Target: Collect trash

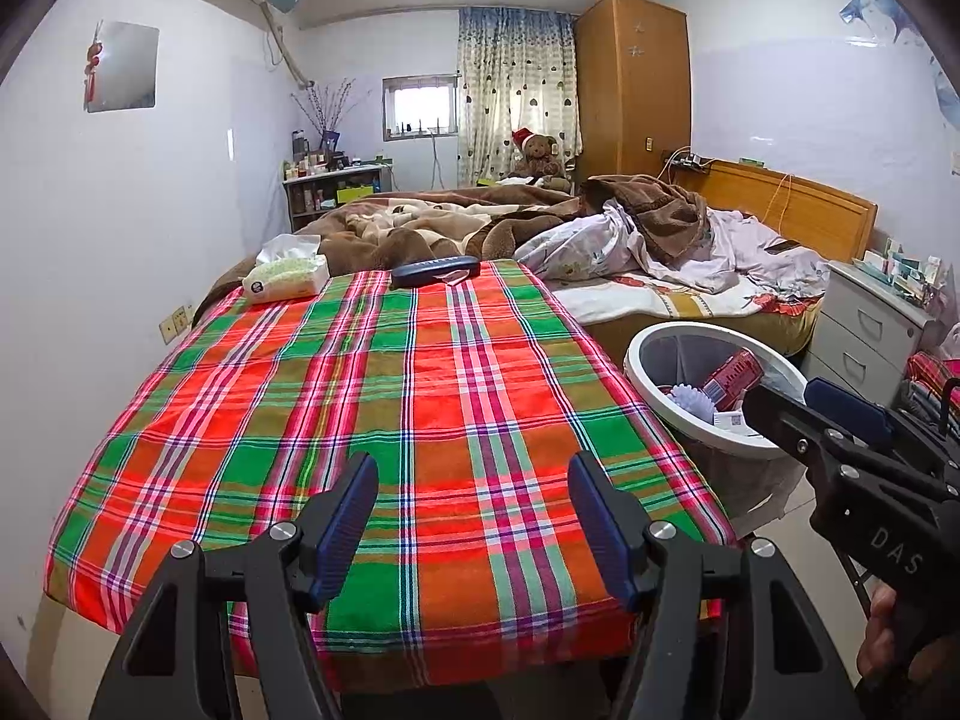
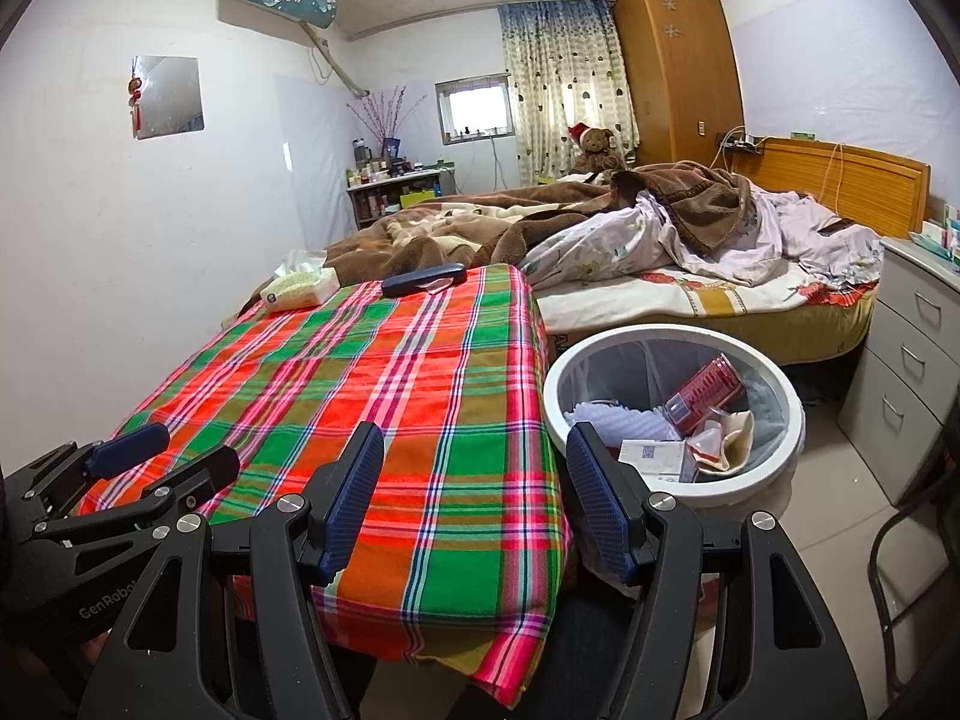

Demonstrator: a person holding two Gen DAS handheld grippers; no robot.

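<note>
From my remote seat I see the bed (image 1: 690,294) filling the back of the room, heaped with brown blankets. In front of it stands the table under its plaid cloth (image 1: 384,408); "desk" does not quite fit, so I call it the table. Most of its top is bare. Just off its right edge sits the white-rimmed trash bin (image 2: 786,450), already holding a red packet (image 2: 708,387), a small white box, crumpled paper and a wrapper, so I judge most of the collecting done.

At the table's far left corner lies a tissue pack (image 1: 287,279), and along the far edge, nearer the middle, a dark blue case (image 1: 435,271) with a scrap of pale pink film (image 1: 454,278) touching it on its near right side. That scrap is the only candidate for trash I can spot; whether it counts I cannot tell.

My left gripper (image 1: 474,531) hangs over the near edge with its jaws apart and nothing between them. My right gripper (image 2: 477,501) is likewise spread and empty, straddling the table's near right corner beside the bin.
</note>
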